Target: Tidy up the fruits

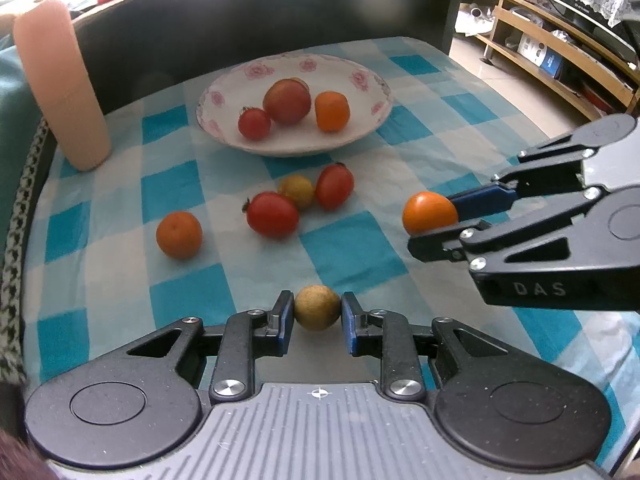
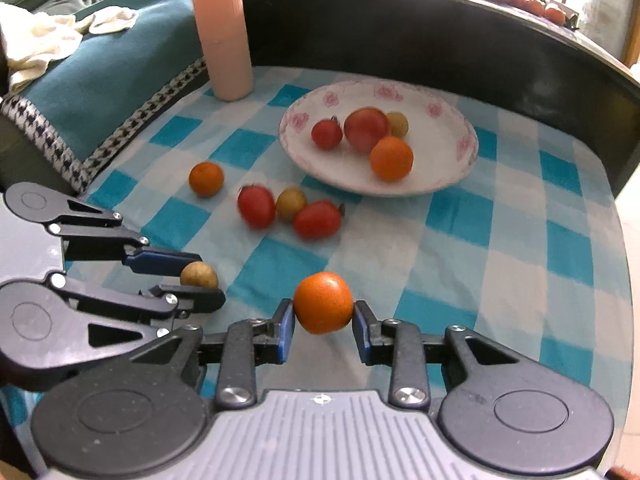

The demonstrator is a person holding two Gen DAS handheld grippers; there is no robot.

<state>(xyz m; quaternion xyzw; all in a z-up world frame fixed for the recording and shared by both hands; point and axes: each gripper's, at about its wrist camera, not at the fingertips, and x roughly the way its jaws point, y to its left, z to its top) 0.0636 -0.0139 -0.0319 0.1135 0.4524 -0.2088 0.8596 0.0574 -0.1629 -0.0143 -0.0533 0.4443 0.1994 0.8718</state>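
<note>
My left gripper [image 1: 317, 314] is shut on a small brown-yellow round fruit [image 1: 317, 306], low over the checked cloth near its front edge. To its right, my right gripper [image 2: 324, 318] is shut on an orange fruit [image 2: 323, 307]. Each view shows the other gripper from the side, the right gripper [image 1: 434, 216] and the left gripper [image 2: 202, 278]. A white plate with pink flowers [image 1: 362, 78] at the back holds two red tomatoes, an orange fruit and a yellow-brown one. Loose on the cloth lie an orange fruit [image 1: 179, 234], two red tomatoes [image 1: 273, 215] [image 1: 334, 186] and a yellow fruit [image 1: 296, 191].
A tall pink cylinder [image 1: 60, 84] stands at the back left of the cloth. A dark raised wall [image 1: 280, 12] closes the far side. A teal cushion with a houndstooth border [image 2: 100, 80] lies along the left edge. Wooden shelves [image 1: 560, 60] stand beyond the right edge.
</note>
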